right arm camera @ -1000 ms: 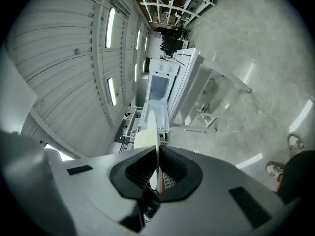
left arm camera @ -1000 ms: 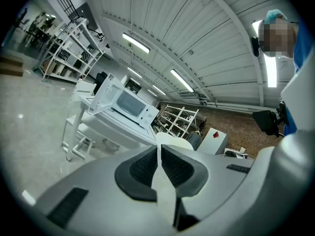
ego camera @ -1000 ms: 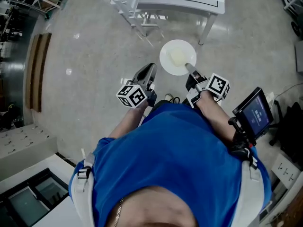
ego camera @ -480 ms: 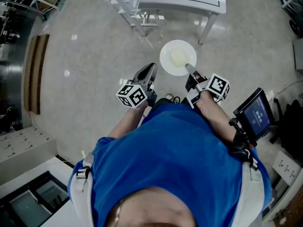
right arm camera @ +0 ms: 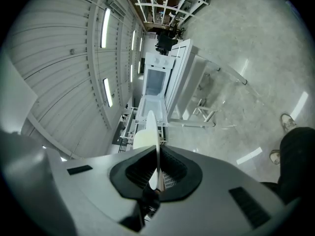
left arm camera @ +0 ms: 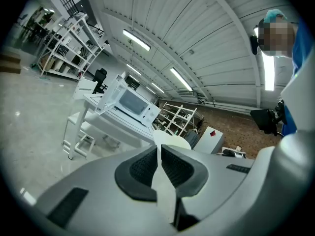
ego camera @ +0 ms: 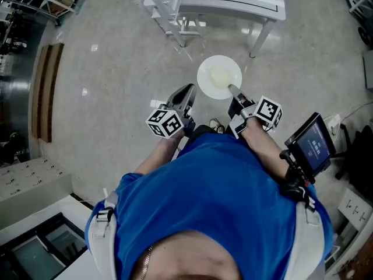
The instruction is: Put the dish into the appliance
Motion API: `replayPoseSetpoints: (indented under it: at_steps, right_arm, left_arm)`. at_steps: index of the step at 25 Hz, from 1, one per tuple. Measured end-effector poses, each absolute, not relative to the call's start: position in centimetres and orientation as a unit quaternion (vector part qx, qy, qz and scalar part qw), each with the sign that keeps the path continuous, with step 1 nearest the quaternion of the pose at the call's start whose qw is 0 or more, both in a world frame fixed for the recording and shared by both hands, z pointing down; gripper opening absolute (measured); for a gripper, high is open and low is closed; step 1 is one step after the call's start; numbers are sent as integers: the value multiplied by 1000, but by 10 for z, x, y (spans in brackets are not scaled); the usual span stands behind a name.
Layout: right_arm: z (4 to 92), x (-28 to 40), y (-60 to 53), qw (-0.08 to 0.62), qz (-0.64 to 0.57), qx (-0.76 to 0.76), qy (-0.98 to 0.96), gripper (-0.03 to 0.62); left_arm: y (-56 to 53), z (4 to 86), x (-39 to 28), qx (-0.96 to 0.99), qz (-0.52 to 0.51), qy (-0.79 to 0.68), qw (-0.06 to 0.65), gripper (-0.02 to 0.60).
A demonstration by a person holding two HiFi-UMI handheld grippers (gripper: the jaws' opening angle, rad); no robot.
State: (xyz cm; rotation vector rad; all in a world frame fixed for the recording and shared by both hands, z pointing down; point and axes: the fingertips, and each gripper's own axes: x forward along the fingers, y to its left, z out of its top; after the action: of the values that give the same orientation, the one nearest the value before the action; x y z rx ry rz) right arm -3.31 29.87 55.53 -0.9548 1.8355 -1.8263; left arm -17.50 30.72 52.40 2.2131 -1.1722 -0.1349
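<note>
A round white dish (ego camera: pixel 217 74) hangs over the floor in front of me, and my right gripper (ego camera: pixel 234 89) is shut on its near rim. In the right gripper view the dish (right arm camera: pixel 153 132) stands edge-on between the pads. My left gripper (ego camera: pixel 186 92) is just left of the dish and apart from it, jaws together and holding nothing. A white microwave (left arm camera: pixel 132 103) with its door swung open sits on a white table (ego camera: pixel 233 4) ahead. The microwave (right arm camera: pixel 156 85) also shows beyond the dish.
A small white stool (ego camera: pixel 182 25) stands under the table's left side. Metal shelf racks (left arm camera: pixel 64 43) line the far wall. Wooden boards (ego camera: pixel 45 89) lie on the floor at left. A screen device (ego camera: pixel 312 144) hangs at my right hip.
The table has drawn nearer in the head view. Both grippers and the dish keep their places relative to my body, and the grip on the dish is unchanged.
</note>
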Motion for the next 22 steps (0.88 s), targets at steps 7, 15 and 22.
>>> replayPoseSetpoints:
  at_steps: [7,15,22]
  right_arm:
    - [548,-40,299,192,-650,-335,655,12]
    - [546,-41,294,196,-646,-325,663,12]
    - [540,-12,204,187,-653,-309,666,12]
  left_arm:
    - [310,514,-178,839,-53,-447,306,32]
    - [310,513,-177,839,-56,-454,294,32]
    - [226,505,-145,830,-52,-471,295,32]
